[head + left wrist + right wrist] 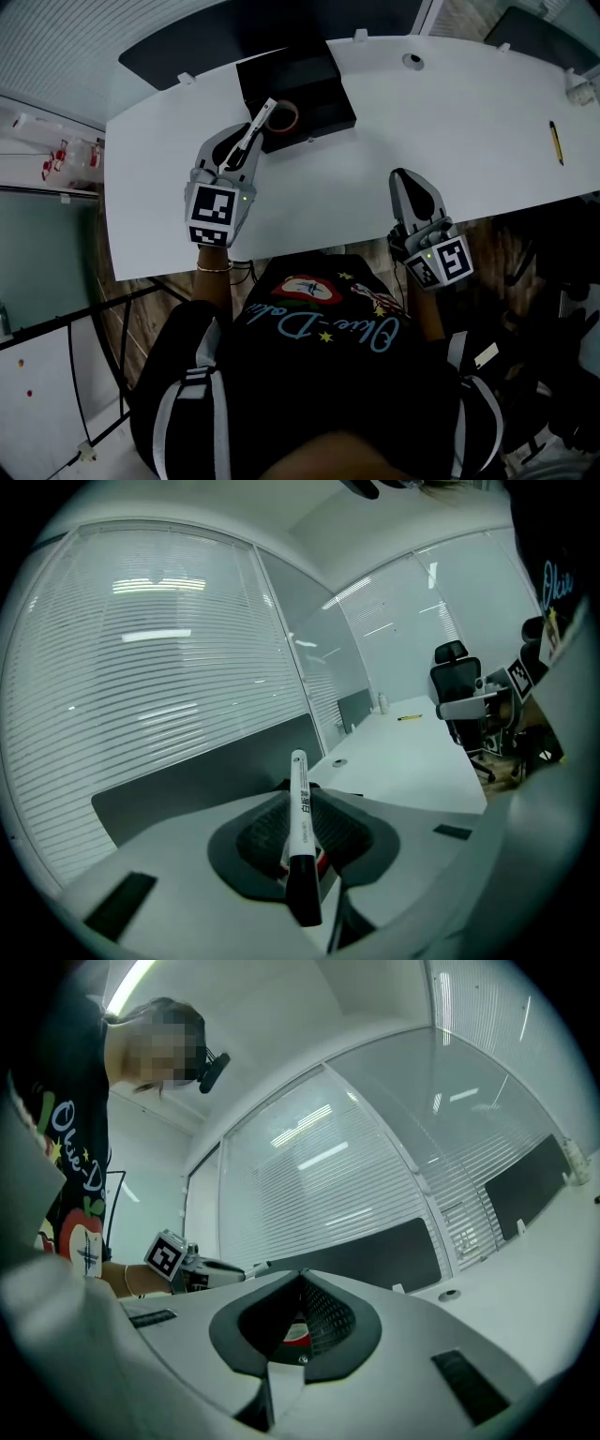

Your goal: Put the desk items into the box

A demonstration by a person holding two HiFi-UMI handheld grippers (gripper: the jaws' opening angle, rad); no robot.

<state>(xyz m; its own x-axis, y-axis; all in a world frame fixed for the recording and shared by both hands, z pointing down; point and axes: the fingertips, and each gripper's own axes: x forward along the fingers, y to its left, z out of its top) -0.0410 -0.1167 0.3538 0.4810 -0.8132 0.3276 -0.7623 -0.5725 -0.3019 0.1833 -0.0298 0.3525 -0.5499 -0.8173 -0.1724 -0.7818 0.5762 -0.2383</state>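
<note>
Presently, a marker (261, 122) is clamped in the left gripper (236, 150). This is confirmed in the left gripper view, where the white barrel is pinched between the jaws, with the black cap toward the camera and the far end projecting beyond the tips. In the head view, the marker's free end is seen over the near left edge of the black box (319, 94), which stands at the far side of the white counter (450, 122). A roll of tape (283, 116) is seen at that same edge, apparently inside the box, though this cannot be fixed with certainty. The right gripper (408, 180) is held at the near edge of the counter, well apart from the box. Its jaws are pressed together with nothing between them.

The step in hand is judged to be delivery of the marker to the box. For the next move, the left gripper should be carried a little farther over the opening, so that the whole marker is clear of the rim, and the jaws then released. Contact with the roll of tape should be avoided. A yellow pen (556, 142) lies on the counter at the far right and is judged to be left for collection. The right gripper is the nearer to it.
</note>
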